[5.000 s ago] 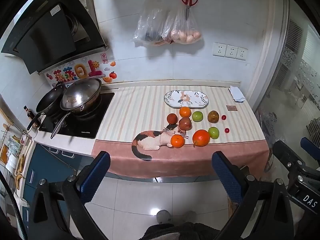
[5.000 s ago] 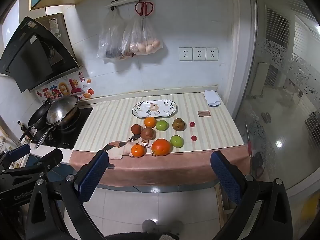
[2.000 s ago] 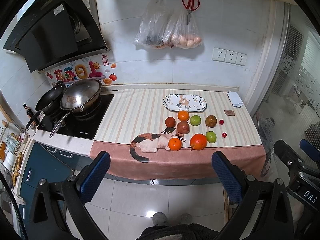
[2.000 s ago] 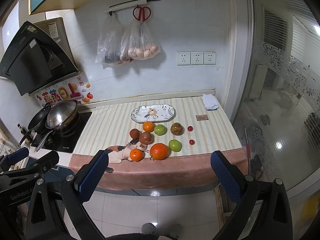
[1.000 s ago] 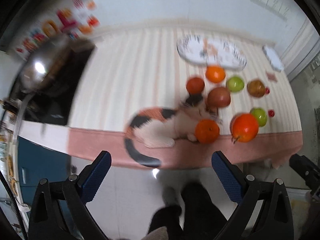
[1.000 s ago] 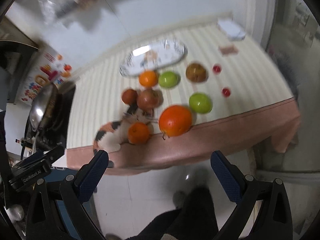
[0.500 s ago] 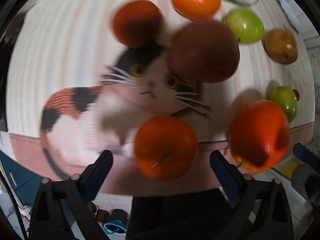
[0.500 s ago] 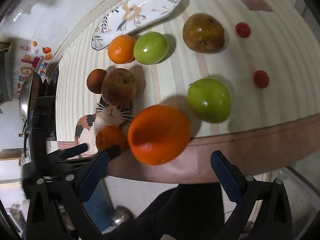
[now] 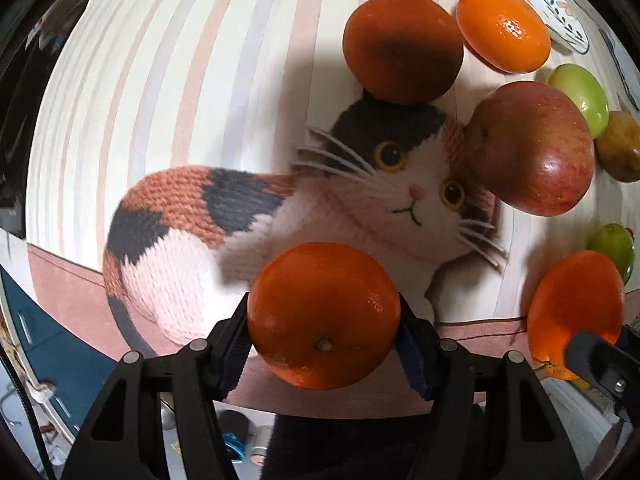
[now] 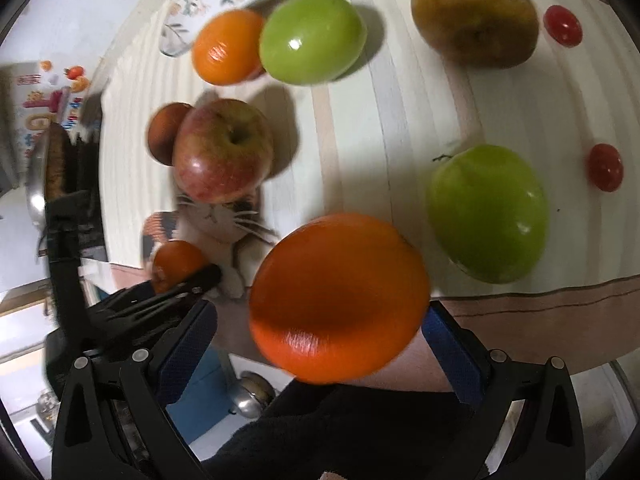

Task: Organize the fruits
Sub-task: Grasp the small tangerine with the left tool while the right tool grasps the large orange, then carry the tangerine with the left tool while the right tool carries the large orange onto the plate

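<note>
Both grippers down on the front-edge fruit, neither grip settled yet.

We have the left gripper closing on the small orange; blue pads look to be at its sides, firm contact we can't confirm. The right gripper stands wide open, straddling the big orange, pads clear of it. Both fruits sit at the table's front edge on the pink cloth border, the small one touching the cat print. The plate is at the back, behind the apple and mandarin. Risks: round fruit squirting out of an off-centre pinch and rolling off the edge to the floor; the two grippers fouling each other, being near; the right pads closing low and dragging the cloth.
</note>
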Motion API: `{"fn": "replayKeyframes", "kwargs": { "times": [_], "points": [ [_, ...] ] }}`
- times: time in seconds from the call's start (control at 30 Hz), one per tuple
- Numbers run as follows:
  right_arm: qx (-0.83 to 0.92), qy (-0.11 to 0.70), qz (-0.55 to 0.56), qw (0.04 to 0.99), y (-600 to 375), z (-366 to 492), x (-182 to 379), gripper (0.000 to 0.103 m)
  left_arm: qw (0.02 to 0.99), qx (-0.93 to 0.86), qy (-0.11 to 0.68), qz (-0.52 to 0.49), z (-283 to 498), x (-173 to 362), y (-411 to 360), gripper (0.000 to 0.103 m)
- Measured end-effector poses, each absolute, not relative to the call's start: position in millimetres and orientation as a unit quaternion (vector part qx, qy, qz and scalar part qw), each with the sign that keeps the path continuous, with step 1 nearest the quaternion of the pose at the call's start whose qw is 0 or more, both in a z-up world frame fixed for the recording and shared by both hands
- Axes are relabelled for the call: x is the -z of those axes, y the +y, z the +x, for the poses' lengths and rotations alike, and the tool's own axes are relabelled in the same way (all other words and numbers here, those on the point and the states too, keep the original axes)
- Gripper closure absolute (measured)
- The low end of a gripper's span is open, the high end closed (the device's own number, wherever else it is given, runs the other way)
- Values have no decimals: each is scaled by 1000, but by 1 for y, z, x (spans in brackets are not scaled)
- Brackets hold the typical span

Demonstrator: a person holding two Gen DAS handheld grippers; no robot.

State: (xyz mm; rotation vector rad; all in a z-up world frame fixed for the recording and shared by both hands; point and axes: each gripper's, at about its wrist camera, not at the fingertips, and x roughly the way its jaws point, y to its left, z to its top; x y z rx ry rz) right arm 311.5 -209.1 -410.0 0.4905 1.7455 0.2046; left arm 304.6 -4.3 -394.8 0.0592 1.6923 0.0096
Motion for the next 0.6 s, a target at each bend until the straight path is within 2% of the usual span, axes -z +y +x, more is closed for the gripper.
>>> {"fn": "replayKeyframes", "kwargs": {
  "times": [0.07,0.2,0.3,0.6],
  "points": [
    [-80,762,207,608,-204,313,417,1,665,-1,746,32,305,399,-6,41],
    [-63,772,211,596,-202,309,430,13,669,6,743,36,312,406,-15,41],
    [-52,770,195,606,-199,305,429,17,673,14,738,40,316,413,-24,42],
    [-25,754,192,628,-194,290,420,18,690,49,721,42,322,389,-34,42]
  ]
}}
